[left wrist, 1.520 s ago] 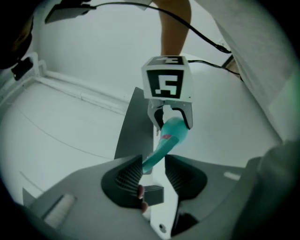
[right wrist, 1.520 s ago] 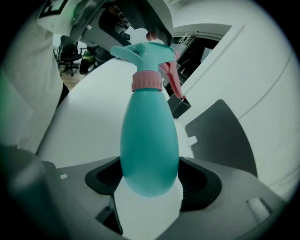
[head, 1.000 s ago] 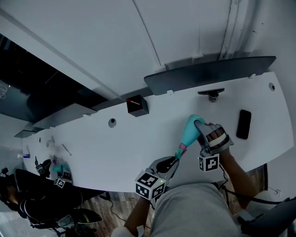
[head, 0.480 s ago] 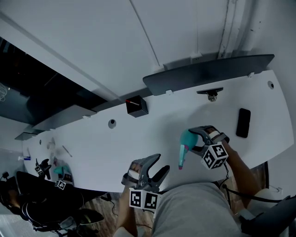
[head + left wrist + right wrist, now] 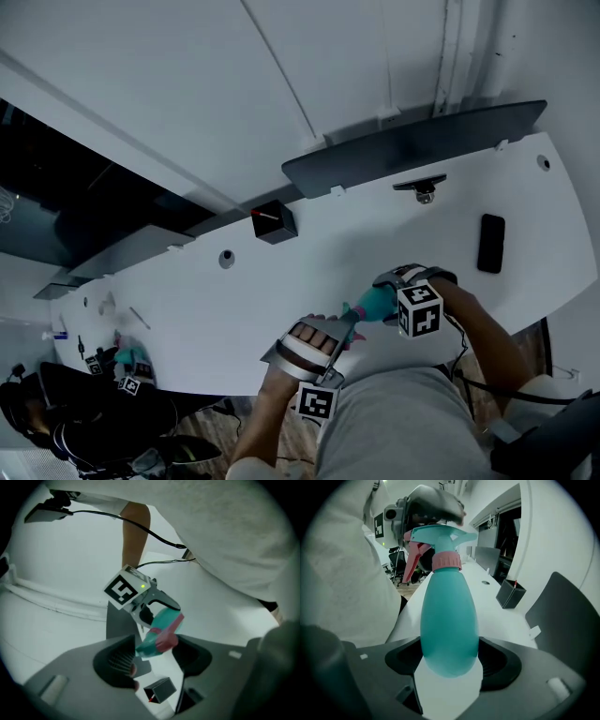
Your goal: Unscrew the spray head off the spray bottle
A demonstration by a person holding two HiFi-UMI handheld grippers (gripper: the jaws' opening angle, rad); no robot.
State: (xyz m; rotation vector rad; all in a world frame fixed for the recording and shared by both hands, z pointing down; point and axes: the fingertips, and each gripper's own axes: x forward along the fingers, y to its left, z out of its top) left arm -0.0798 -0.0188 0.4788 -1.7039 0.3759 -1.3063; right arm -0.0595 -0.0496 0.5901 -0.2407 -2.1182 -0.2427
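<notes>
Your right gripper (image 5: 449, 665) is clamped round the bottle (image 5: 450, 620), holding it near your body with its long axis aimed at your left gripper (image 5: 153, 658), whose jaws, just opened wide then narrowing slightly, straddle the spray head (image 5: 440, 538) without pinching it

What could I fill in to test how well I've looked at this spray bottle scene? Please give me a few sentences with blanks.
1. The ____ claw is shut on the body of the spray bottle.
2. The spray head sits on a collar coloured ____.
3. In the head view, the phone lies on the table to the ____ of the black box.

Missing words: right; pink; right.
</notes>
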